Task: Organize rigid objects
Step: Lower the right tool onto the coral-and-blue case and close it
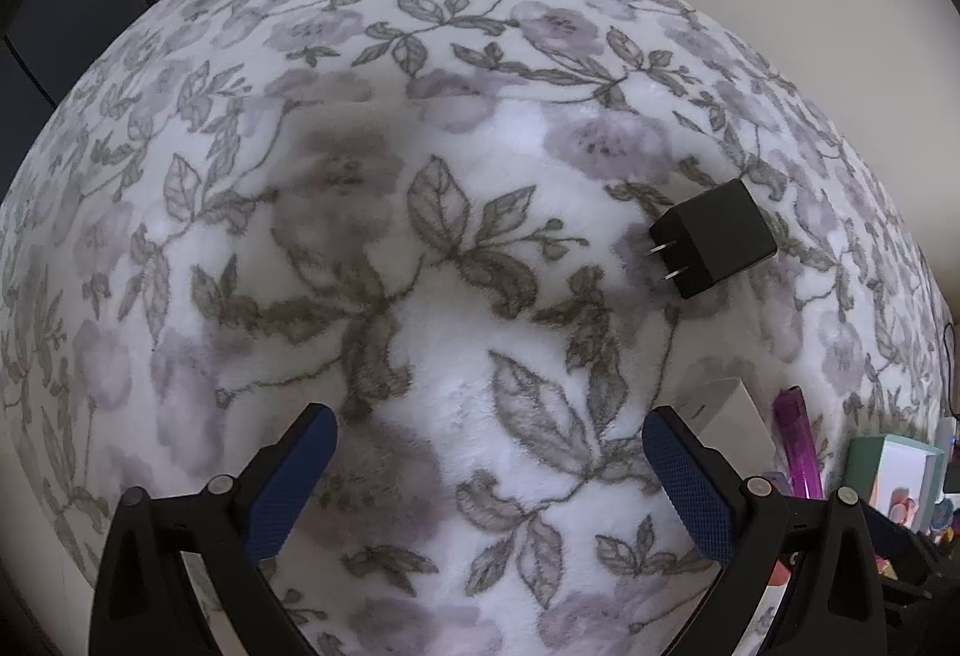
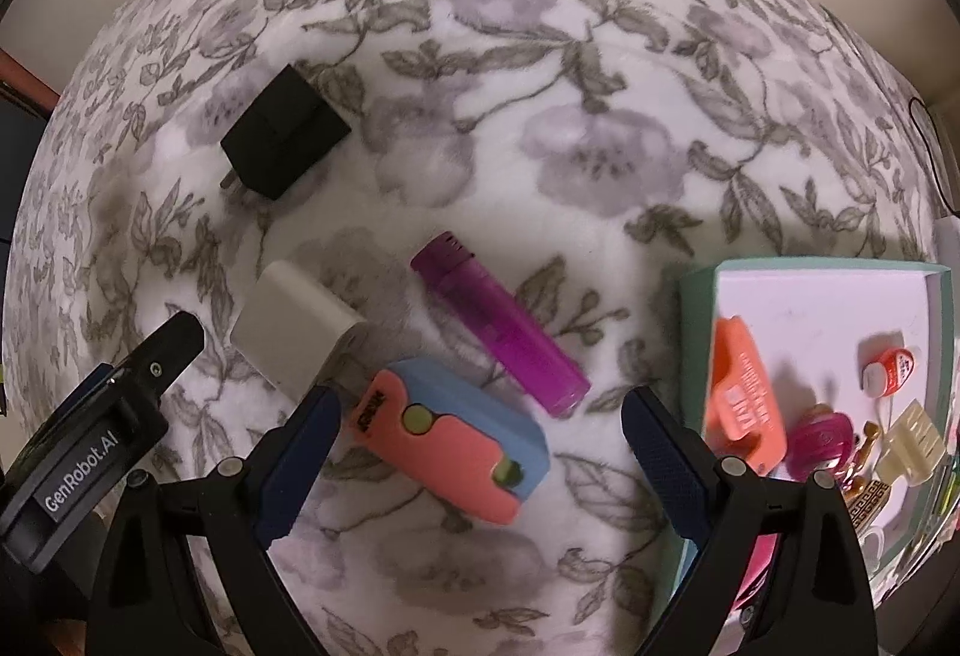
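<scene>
The right gripper [image 2: 480,434] hangs with its jaws spread wide and nothing clasped, its blue-padded fingers [image 2: 672,470] framing a pink and blue gadget [image 2: 456,446] that lies tilted on the floral blanket [image 2: 540,56] between them without touching either pad. Just past that lies a purple lighter [image 2: 501,323], slanted, and beside the left finger sits a white charger block [image 2: 297,335]. Farther off, toward the upper left, a black plug adapter [image 2: 285,137] rests alone. To the right stands a mint-edged box [image 2: 696,296] holding an orange clip [image 2: 744,395], a pink round piece [image 2: 819,443], a cream clip [image 2: 909,440] and a small red and white item (too blurred to name). The left gripper [image 1: 489,476] is likewise wide apart and empty over bare blanket, with the black adapter ahead to its right, prongs pointing left; the white block, lighter and box edge peek past its right finger.
</scene>
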`<state>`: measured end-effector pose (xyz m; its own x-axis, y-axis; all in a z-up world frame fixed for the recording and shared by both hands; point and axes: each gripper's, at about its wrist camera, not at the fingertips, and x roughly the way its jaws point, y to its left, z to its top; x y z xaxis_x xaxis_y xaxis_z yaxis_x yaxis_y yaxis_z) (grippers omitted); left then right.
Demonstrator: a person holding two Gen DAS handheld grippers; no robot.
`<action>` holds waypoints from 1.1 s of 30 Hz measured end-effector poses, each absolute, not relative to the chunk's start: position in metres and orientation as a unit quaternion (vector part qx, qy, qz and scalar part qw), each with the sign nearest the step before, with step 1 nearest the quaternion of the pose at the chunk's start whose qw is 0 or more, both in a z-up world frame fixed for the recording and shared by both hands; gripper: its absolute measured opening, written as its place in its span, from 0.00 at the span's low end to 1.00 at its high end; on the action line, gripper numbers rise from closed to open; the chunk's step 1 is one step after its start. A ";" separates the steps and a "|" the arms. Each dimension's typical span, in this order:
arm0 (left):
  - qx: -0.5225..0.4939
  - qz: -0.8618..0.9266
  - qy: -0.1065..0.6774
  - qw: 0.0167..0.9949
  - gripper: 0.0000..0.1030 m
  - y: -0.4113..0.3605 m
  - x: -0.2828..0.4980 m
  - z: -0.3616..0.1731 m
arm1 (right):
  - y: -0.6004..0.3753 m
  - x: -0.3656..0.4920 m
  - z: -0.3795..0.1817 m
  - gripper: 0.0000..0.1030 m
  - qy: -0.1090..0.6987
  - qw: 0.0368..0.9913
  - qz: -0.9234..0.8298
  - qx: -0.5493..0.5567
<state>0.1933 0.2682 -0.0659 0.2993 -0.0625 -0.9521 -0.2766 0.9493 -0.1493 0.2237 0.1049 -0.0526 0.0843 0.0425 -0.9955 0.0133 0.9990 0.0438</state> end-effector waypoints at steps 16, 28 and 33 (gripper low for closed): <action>-0.152 0.053 0.587 0.794 1.00 0.269 0.196 -0.066 | 0.091 0.206 -0.082 0.92 0.703 0.709 -0.012 0.058; -0.136 0.036 0.585 0.799 1.00 0.253 0.197 -0.065 | 0.072 0.173 -0.073 0.88 0.712 0.698 -0.006 0.067; -0.139 0.019 0.582 0.801 1.00 0.245 0.200 -0.064 | 0.069 0.175 -0.073 0.88 0.709 0.700 -0.019 0.079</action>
